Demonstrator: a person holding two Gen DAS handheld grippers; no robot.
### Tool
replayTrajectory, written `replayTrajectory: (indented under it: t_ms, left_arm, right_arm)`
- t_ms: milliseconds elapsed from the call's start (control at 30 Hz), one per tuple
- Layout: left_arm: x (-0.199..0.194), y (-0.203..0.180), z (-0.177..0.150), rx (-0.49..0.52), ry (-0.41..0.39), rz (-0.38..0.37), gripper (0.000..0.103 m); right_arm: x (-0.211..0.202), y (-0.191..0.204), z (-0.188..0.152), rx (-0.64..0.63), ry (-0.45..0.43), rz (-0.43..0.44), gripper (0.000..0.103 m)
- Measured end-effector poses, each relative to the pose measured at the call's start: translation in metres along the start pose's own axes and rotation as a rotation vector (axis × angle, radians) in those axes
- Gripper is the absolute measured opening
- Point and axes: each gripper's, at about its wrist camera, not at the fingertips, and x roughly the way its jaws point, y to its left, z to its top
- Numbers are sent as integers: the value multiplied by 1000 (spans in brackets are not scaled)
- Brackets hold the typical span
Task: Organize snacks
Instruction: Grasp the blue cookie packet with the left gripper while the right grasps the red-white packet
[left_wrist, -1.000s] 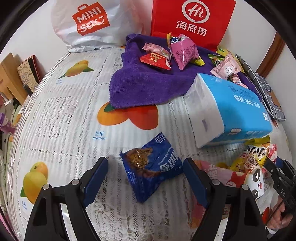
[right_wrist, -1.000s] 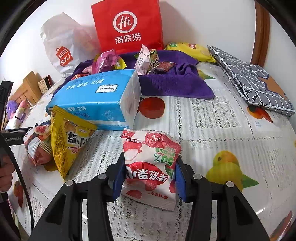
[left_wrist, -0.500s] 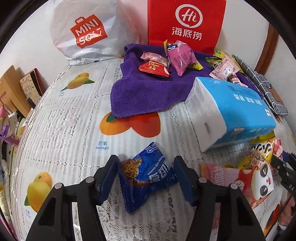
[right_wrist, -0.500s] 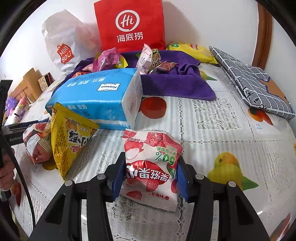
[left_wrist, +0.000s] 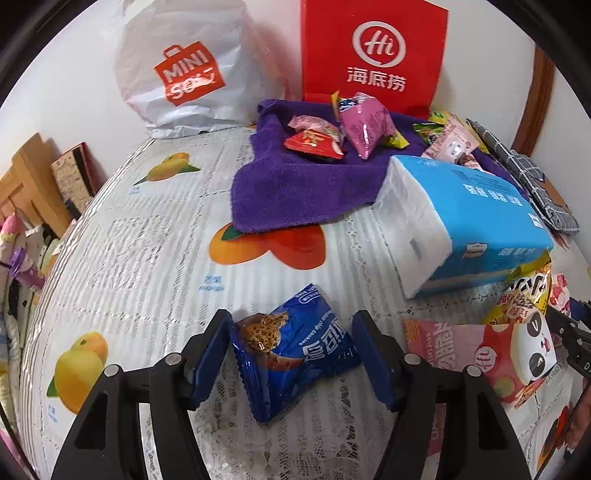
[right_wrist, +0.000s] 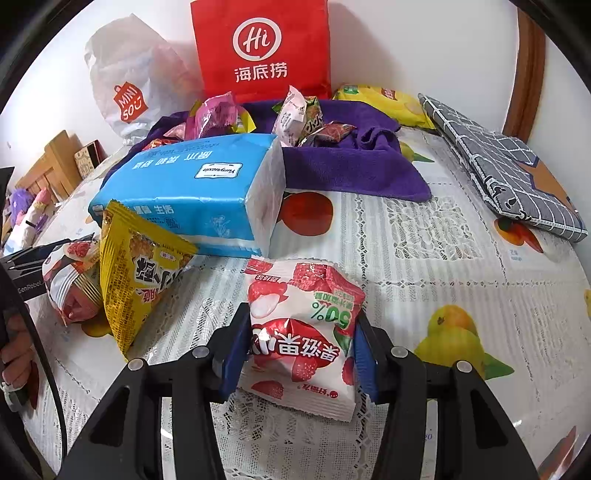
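Note:
A blue cookie packet (left_wrist: 295, 347) lies on the fruit-print tablecloth (left_wrist: 147, 236) between the jaws of my left gripper (left_wrist: 291, 325). Those jaws are opening: the left pad sits at the packet's edge and a gap shows at the right pad. My right gripper (right_wrist: 301, 321) is shut on a white and red fruit-candy packet (right_wrist: 299, 295), with both pads pressing its sides. Further back, a purple towel (left_wrist: 295, 192) carries several snacks, among them a pink packet (left_wrist: 364, 125) and a red one (left_wrist: 314, 142).
A blue tissue pack (left_wrist: 469, 218) lies right of the towel. A pink panda packet (left_wrist: 480, 350) and a yellow packet (right_wrist: 140, 266) lie near it. At the back wall stand a red bag (left_wrist: 373, 55) and a white shopping bag (left_wrist: 184, 74). A grey checked cloth (right_wrist: 498, 166) lies far right.
My left gripper's jaws narrowed around the blue packet, then spread a little again. The right gripper keeps its hold and stays where it was.

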Motion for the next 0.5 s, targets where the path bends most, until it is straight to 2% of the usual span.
replayTrajectory:
  t_ms: [200, 333, 500]
  left_arm:
    - [-2, 2, -3, -16, 1, 12, 69]
    - [-5, 2, -4, -17, -9, 6, 53]
    - [-8, 1, -5, -10, -14, -10, 45]
  right_arm:
    - [0, 3, 1, -14, 4, -6, 54]
    - [0, 3, 1, -15, 4, -6, 54]
    - [0, 2, 1, -12, 3, -6, 53]
